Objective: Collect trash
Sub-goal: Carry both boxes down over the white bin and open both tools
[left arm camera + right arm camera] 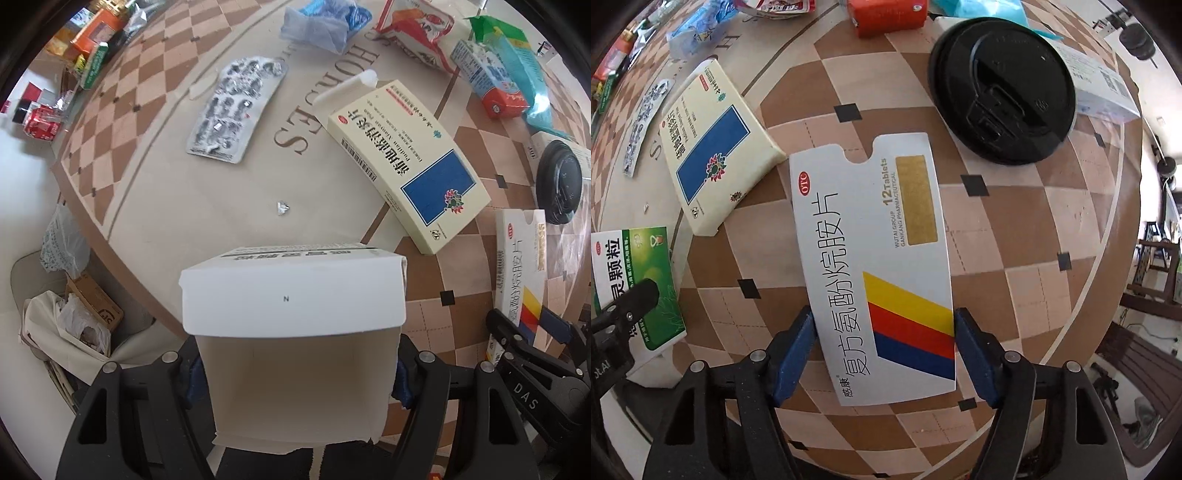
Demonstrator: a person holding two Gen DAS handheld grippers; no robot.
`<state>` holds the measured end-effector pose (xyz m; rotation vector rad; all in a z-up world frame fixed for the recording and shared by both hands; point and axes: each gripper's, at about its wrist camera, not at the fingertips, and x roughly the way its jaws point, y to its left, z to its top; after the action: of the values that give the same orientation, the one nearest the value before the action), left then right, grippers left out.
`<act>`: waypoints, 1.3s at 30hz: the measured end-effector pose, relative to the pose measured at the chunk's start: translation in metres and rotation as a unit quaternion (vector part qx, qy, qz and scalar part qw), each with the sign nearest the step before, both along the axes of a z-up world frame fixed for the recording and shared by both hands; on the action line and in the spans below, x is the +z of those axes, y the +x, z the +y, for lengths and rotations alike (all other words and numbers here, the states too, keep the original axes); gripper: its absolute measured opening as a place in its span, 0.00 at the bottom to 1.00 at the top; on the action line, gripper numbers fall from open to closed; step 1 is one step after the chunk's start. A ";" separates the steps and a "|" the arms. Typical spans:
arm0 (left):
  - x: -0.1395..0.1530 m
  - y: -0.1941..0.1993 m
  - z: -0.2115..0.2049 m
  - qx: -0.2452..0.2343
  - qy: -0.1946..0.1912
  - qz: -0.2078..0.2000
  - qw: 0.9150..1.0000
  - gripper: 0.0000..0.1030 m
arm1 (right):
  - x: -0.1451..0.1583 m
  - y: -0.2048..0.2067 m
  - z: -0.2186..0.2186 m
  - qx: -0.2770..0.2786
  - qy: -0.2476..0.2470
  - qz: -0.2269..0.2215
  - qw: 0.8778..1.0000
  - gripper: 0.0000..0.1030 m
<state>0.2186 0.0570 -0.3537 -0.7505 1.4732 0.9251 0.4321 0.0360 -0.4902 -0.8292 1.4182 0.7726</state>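
Two medicine cartons in hand, round table. We are holding one carton in each gripper above a round table (1015, 236) with a checkered inlay. The left gripper (295, 373) is closed across an open-ended white carton (291, 295), its flap turned toward the lens, near the table's left edge. The right gripper (884, 350) is pinching a flat striped tablet box (875, 258) by its two long sides, the blue pads (792, 354) touching the cardboard on either side, over the table's near edge.

To do this step well, we are judging that light pressure is enough: both cartons look empty and would crush easily. We are advising that each be carried level to the bin before the jaws are released, and that the two grippers be kept apart so the cartons do not collide.

Other trash is lying on the table: a cream carton with a blue panel (410, 166) toward the centre, a spent blister sheet (236, 107) toward the left edge, a foil scrap (282, 208) between them, a crumpled blue bag (325, 22) and a red-and-white packet (417, 29) at the far edge, and a black cup lid (1001, 85) toward the right edge.

Containers: on the floor beyond the left edge, a pale bag (44, 325) is standing open with crumpled plastic (81, 325) and a brown cardboard box (98, 302) in it. It is probably the collection point, though we cannot tell for certain.
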 end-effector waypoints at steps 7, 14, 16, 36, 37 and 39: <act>0.065 -0.010 -0.026 -0.030 0.067 -0.031 0.997 0.70 | 0.065 -0.023 -0.033 -0.009 0.075 -0.052 0.996 0.73; 0.113 -0.021 -0.059 -0.061 0.108 -0.089 0.988 0.70 | 0.157 -0.053 -0.081 -0.032 0.141 -0.084 0.986 0.73; 0.101 -0.026 -0.057 -0.062 0.115 -0.105 0.986 0.70 | 0.170 -0.069 -0.091 -0.037 0.153 -0.086 0.984 0.73; -0.154 -0.149 -0.037 0.002 -0.060 -0.080 0.995 0.70 | -0.013 -0.277 -0.178 -0.066 0.031 0.056 0.996 0.73; -0.176 -0.150 -0.033 0.008 -0.071 -0.082 0.994 0.70 | -0.036 -0.279 -0.178 -0.072 0.024 0.064 0.995 0.73; -0.223 -0.148 -0.026 0.014 -0.091 -0.078 0.993 0.70 | -0.082 -0.280 -0.176 -0.080 0.008 0.073 0.994 0.73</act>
<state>0.0705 0.0306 -0.5769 -0.9578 1.4228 0.7425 0.1523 -0.1396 -0.5718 -0.6480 1.5852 0.7310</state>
